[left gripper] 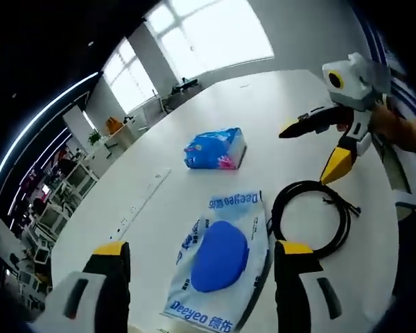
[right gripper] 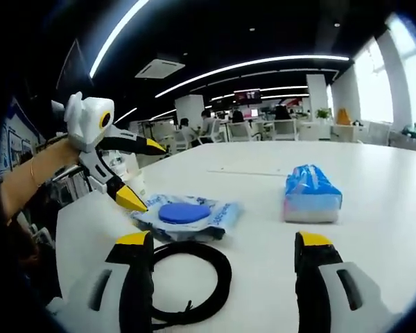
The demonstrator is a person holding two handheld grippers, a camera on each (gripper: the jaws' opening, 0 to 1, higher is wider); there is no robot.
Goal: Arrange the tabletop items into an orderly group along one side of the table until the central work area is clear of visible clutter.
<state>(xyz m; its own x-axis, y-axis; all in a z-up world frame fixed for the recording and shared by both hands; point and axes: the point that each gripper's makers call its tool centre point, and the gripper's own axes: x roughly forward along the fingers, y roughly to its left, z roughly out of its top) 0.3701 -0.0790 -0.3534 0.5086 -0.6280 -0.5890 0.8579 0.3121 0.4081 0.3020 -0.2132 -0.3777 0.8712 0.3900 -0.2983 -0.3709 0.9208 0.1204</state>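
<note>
Both tools spread and empty: left tool (left gripper: 202, 277) lined up astride wipes pack (left gripper: 220, 263), right tool (right gripper: 225, 270) over cable coil (right gripper: 187, 277), ready for tidying.

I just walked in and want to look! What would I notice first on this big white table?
The flat wipes pack with its big blue lid lies nearest the open left gripper. Beside it a black cable is coiled in a ring, in front of the open right gripper. Farther off sits a blue tissue pack.
</note>
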